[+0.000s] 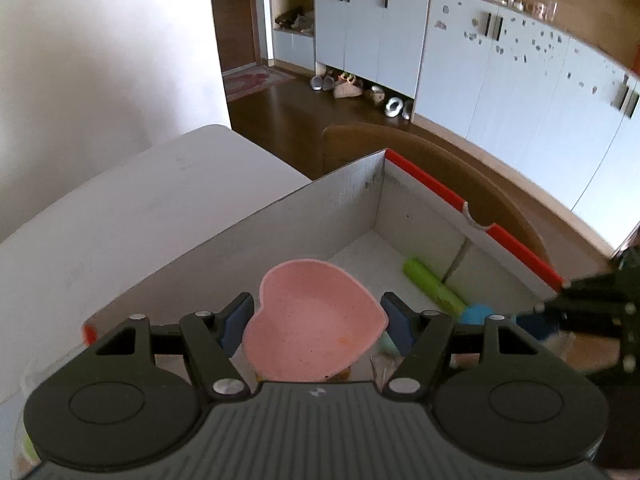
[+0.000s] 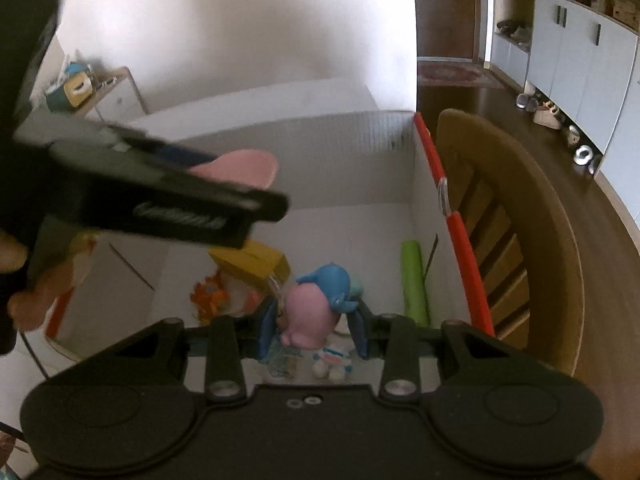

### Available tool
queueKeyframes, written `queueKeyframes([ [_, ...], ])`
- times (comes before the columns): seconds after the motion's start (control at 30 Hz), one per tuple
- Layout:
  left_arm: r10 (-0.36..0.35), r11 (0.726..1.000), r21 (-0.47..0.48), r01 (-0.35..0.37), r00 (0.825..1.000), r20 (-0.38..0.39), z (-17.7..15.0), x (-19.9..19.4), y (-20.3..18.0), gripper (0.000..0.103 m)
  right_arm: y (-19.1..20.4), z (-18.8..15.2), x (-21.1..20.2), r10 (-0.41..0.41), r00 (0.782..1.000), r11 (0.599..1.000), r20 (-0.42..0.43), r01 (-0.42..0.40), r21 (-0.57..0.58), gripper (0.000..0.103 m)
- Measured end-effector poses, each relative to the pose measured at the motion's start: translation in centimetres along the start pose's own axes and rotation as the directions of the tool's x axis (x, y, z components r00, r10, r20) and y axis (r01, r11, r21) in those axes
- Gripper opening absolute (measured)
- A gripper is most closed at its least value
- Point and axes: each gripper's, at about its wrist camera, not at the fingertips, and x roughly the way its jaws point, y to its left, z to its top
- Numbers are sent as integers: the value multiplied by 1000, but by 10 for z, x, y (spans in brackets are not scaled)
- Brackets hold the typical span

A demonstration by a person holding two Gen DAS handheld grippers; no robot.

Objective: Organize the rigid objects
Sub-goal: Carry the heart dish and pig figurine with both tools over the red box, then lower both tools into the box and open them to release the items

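Home hallway: shoes point(image 1: 362, 90) under cabinets point(image 1: 372, 28)

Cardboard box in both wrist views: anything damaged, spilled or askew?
Nothing spilled. The cardboard box has a notch torn in its red rim. Inside, a yellow carton lies tilted against other toys; the green tube lies flat along the wall.

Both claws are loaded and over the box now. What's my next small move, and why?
Probably lower the left claw a little further into the white box and release the pink heart dish. It sits above the box's open near end, with bare floor just ahead, while the right claw holds the pink and blue toy over the cluttered part.
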Motion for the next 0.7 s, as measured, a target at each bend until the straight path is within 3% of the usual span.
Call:
queueKeyframes([
  [0.23,0,999,34,1,999,-37,14,37,-19,70,5,0,12,-6,1000,1000,-19,6,-31,37],
  [0.7,21,1000,10,-19,983,-182,17,89,-19,70,3,2,30,-32,996,999,-85,31,-15,37],
])
